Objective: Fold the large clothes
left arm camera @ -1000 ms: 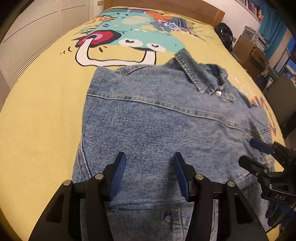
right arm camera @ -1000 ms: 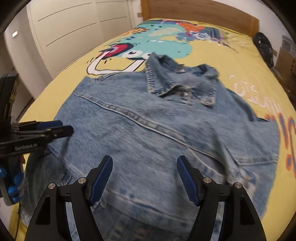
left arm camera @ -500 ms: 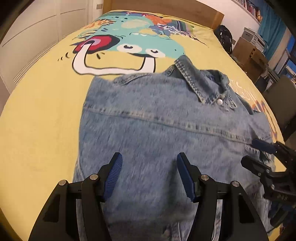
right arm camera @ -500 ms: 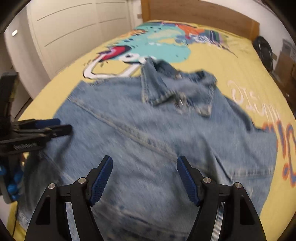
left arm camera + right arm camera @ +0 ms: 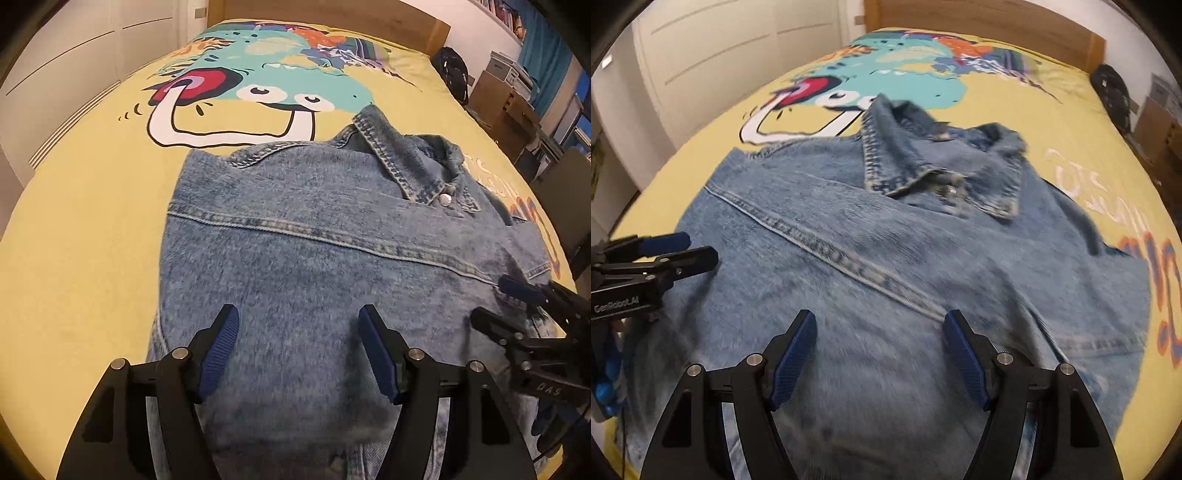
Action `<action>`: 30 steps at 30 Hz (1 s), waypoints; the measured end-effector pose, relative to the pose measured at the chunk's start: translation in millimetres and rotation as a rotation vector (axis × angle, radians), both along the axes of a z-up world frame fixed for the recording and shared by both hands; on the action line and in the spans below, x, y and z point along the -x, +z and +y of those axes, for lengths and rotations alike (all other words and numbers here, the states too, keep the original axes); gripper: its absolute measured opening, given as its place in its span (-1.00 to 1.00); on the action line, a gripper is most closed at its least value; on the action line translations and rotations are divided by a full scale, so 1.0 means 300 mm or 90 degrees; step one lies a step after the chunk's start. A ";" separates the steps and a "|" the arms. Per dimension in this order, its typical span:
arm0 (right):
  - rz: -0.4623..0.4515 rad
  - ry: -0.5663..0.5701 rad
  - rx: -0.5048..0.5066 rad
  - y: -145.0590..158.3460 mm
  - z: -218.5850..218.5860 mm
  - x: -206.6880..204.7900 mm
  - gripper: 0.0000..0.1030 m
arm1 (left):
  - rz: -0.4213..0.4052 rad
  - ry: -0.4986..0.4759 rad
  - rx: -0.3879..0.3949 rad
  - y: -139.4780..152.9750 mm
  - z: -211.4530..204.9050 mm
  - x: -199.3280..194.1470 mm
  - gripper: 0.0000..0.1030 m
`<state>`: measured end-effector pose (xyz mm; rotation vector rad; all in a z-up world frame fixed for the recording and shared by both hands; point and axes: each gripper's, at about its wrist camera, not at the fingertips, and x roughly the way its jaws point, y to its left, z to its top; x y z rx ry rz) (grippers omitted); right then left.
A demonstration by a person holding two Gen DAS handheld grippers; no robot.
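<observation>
Denim spread on a cartoon bedspread, both tongs gaping

Bedspread of yellow cloth covers the whole bed, printed with one big teal cartoon creature that has two white eyes and a red-and-pink swirl at one side; orange lettering shows along the spread's right edge in both views. A light wooden headboard closes the far end; white panelled wardrobe doors stand along the left wall; a black bag sits at the bed's far right corner, with brown cardboard boxes and a teal curtain beyond it.

One faded blue denim jacket lies flat on the spread, collar toward the headboard and hem toward the cameras; one metal snap button shines at the collar; a stitched seam runs across the chest. The cloth near the hem is motion-blurred.

Two grippers are counted, each black with two blue ribbed pads. The left gripper hangs over the lower left part of the jacket, its jaws spread wide with nothing between them; the right gripper hangs over the lower right part, likewise spread wide and holding nothing. Each shows at the edge of the other's view, its fingers parted above the denim; whether any pad touches the cloth cannot be told.
</observation>
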<state>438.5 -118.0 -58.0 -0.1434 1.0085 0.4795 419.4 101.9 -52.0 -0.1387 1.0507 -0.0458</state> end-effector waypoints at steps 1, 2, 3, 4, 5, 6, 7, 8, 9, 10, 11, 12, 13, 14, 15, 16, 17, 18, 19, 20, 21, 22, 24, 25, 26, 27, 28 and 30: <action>-0.003 -0.002 -0.002 0.016 -0.022 0.026 0.43 | -0.002 -0.001 0.000 0.012 -0.004 0.018 0.20; -0.006 -0.003 -0.004 0.033 -0.044 0.055 0.43 | -0.003 -0.002 -0.002 0.024 -0.008 0.038 0.20; -0.010 -0.005 -0.005 0.046 -0.061 0.081 0.43 | -0.004 -0.002 -0.003 0.032 -0.012 0.051 0.20; -0.013 -0.008 -0.005 0.061 -0.083 0.111 0.43 | -0.006 -0.002 -0.003 0.043 -0.015 0.070 0.20; -0.014 -0.010 -0.008 0.075 -0.111 0.145 0.43 | -0.006 -0.002 -0.001 0.055 -0.015 0.095 0.20; -0.015 -0.013 -0.010 0.085 -0.130 0.170 0.43 | -0.005 -0.001 0.001 0.064 -0.016 0.115 0.20; -0.016 -0.020 -0.012 0.096 -0.158 0.198 0.43 | -0.003 0.000 0.002 0.072 -0.016 0.129 0.20; -0.016 -0.027 -0.016 0.106 -0.182 0.223 0.43 | -0.002 0.003 0.003 0.082 -0.014 0.149 0.20; -0.017 -0.036 -0.020 0.120 -0.219 0.257 0.43 | -0.001 0.005 0.006 0.093 -0.013 0.169 0.20; -0.019 -0.043 -0.021 0.129 -0.241 0.277 0.43 | 0.001 0.007 0.009 0.103 -0.012 0.184 0.20; -0.022 -0.051 -0.021 0.139 -0.269 0.301 0.43 | 0.003 0.008 0.012 0.115 -0.010 0.203 0.20; -0.025 -0.062 -0.022 0.151 -0.300 0.327 0.43 | 0.004 0.008 0.014 0.125 -0.010 0.218 0.20; -0.024 -0.072 -0.025 0.161 -0.334 0.355 0.43 | 0.005 0.008 0.016 0.141 -0.008 0.236 0.20; -0.022 -0.078 -0.026 0.168 -0.360 0.378 0.43 | 0.008 0.008 0.016 0.155 -0.008 0.255 0.20; -0.022 -0.087 -0.025 0.176 -0.397 0.413 0.43 | 0.011 0.007 0.015 0.165 -0.008 0.267 0.20; -0.024 -0.094 -0.022 0.180 -0.424 0.439 0.45 | 0.012 0.006 0.010 0.178 -0.008 0.285 0.20; -0.024 -0.104 -0.022 0.182 -0.454 0.468 0.46 | 0.013 0.005 0.003 0.190 -0.008 0.305 0.22; -0.020 -0.114 -0.024 0.179 -0.488 0.495 0.49 | 0.015 0.006 0.000 0.197 -0.006 0.323 0.27; -0.016 -0.120 -0.025 0.175 -0.510 0.510 0.50 | 0.017 0.007 -0.002 0.204 -0.002 0.347 0.29; -0.009 -0.130 -0.026 0.167 -0.538 0.535 0.50 | 0.020 0.009 -0.002 0.208 0.003 0.367 0.31; -0.002 -0.140 -0.026 0.157 -0.567 0.561 0.50 | 0.023 0.012 -0.003 0.209 0.010 0.385 0.34; 0.006 -0.150 -0.024 0.144 -0.596 0.587 0.50 | 0.028 0.015 -0.006 0.207 0.017 0.410 0.34; 0.020 -0.166 -0.021 0.118 -0.648 0.633 0.50 | 0.038 0.022 -0.010 0.197 0.027 0.454 0.39; 0.027 -0.171 -0.020 0.106 -0.671 0.650 0.50 | 0.045 0.025 -0.009 0.188 0.033 0.478 0.39; 0.032 -0.175 -0.020 0.095 -0.690 0.666 0.50 | 0.054 0.029 -0.006 0.177 0.041 0.500 0.40; 0.041 -0.180 -0.019 0.080 -0.710 0.684 0.50 | 0.063 0.032 -0.004 0.163 0.048 0.522 0.40; 0.049 -0.185 -0.019 0.066 -0.730 0.703 0.51 | 0.072 0.036 -0.006 0.147 0.055 0.545 0.41; 0.060 -0.195 -0.022 0.045 -0.755 0.727 0.51 | 0.086 0.045 -0.007 0.119 0.070 0.585 0.41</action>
